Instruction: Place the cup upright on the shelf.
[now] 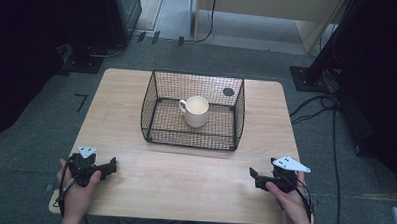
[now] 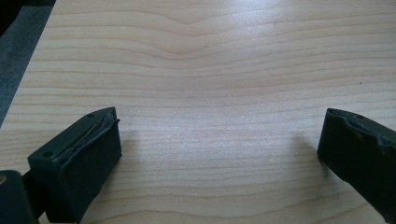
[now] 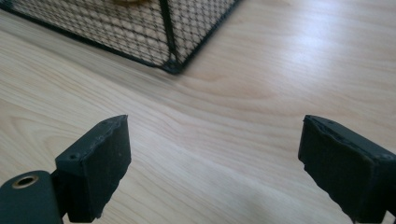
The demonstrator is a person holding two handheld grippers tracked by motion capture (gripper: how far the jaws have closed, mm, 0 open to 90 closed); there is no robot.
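Note:
A black wire mesh basket stands at the middle of the wooden table, and a white mug sits upright inside it, handle to the left. My left gripper rests near the table's front left corner, held by a hand; its jaws stand wide apart over bare wood. My right gripper lies near the front right, also hand-held, open with nothing between its jaws. The basket's near corner shows ahead of the right gripper.
A small dark round spot lies on the table behind the basket. Grey carpet surrounds the table, with cables on the floor at right and dark stands at the back corners.

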